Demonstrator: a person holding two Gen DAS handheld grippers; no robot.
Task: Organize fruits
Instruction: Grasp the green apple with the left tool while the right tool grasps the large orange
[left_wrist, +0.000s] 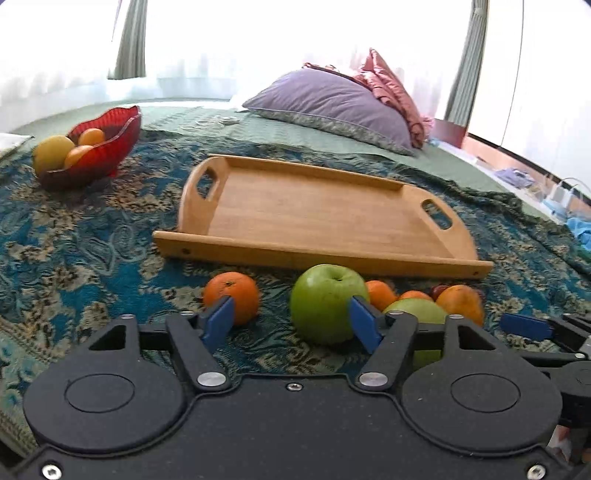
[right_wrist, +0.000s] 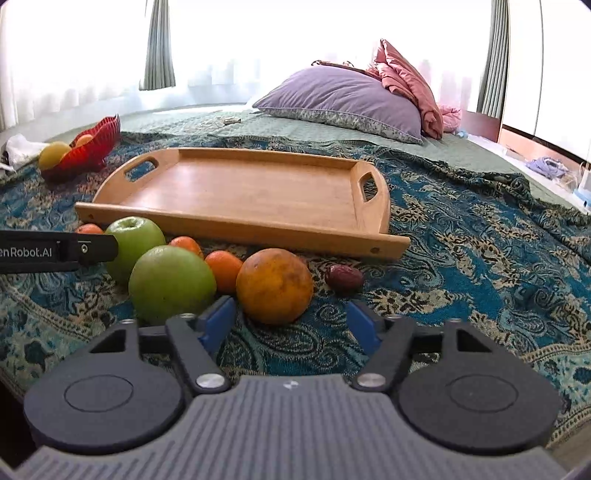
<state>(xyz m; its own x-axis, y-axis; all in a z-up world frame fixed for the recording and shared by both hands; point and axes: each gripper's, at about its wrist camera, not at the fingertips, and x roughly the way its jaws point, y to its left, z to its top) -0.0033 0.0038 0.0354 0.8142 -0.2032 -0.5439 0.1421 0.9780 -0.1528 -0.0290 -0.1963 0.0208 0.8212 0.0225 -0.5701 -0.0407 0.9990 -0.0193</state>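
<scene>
A wooden tray (left_wrist: 314, 218) (right_wrist: 251, 195) lies empty on the patterned blanket. In front of it sit loose fruits: a green apple (left_wrist: 325, 302) (right_wrist: 135, 247), a second green apple (left_wrist: 421, 312) (right_wrist: 171, 282), a small orange (left_wrist: 232, 295), a large orange (right_wrist: 275, 284) (left_wrist: 461, 301), small tangerines (right_wrist: 223, 269) and a brown date (right_wrist: 343, 277). My left gripper (left_wrist: 291, 321) is open, low, its jaws either side of the gap between orange and apple. My right gripper (right_wrist: 291, 321) is open just before the large orange.
A red bowl (left_wrist: 99, 147) (right_wrist: 88, 149) holding a yellow fruit and oranges stands at the far left. A purple pillow (left_wrist: 332, 103) (right_wrist: 343, 99) and pink cloth lie behind the tray. The bed edge and floor clutter are at the right.
</scene>
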